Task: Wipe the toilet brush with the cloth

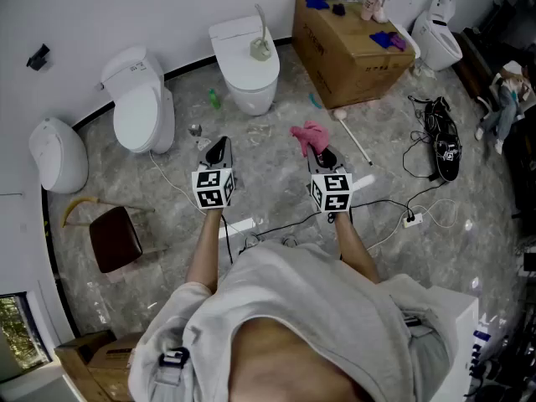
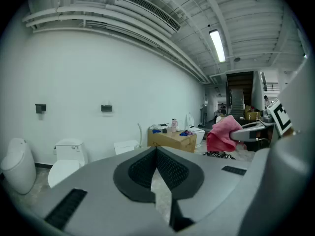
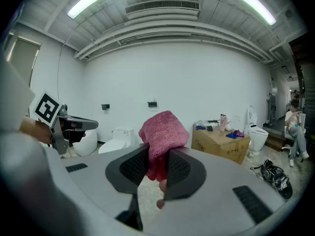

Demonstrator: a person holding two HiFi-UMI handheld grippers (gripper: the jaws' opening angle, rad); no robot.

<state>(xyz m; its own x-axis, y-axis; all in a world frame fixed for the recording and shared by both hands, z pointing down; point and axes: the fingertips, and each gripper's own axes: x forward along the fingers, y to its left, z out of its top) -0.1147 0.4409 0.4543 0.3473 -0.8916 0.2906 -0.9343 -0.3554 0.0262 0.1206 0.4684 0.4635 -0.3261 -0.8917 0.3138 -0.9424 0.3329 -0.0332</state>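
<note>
My right gripper (image 1: 321, 153) is shut on a pink cloth (image 1: 307, 132), which bunches up above its jaws (image 3: 164, 132) in the right gripper view. My left gripper (image 1: 219, 146) is held level beside it, jaws closed tip to tip with nothing between them (image 2: 156, 151). Both hang over the marble floor. A toilet brush (image 1: 261, 44) with a curved pale handle stands in its holder on the middle toilet's lid (image 1: 247, 69), well ahead of both grippers. A white long-handled tool (image 1: 353, 138) lies on the floor to the right of the cloth.
Several white toilets line the wall (image 1: 138, 107) (image 1: 57, 153) (image 1: 437, 36). A cardboard box (image 1: 356, 57) with small items stands at the back right. Black gear and cables (image 1: 442, 141) lie at the right, a brown stool (image 1: 115, 237) at the left, a green bottle (image 1: 215, 99) by the middle toilet.
</note>
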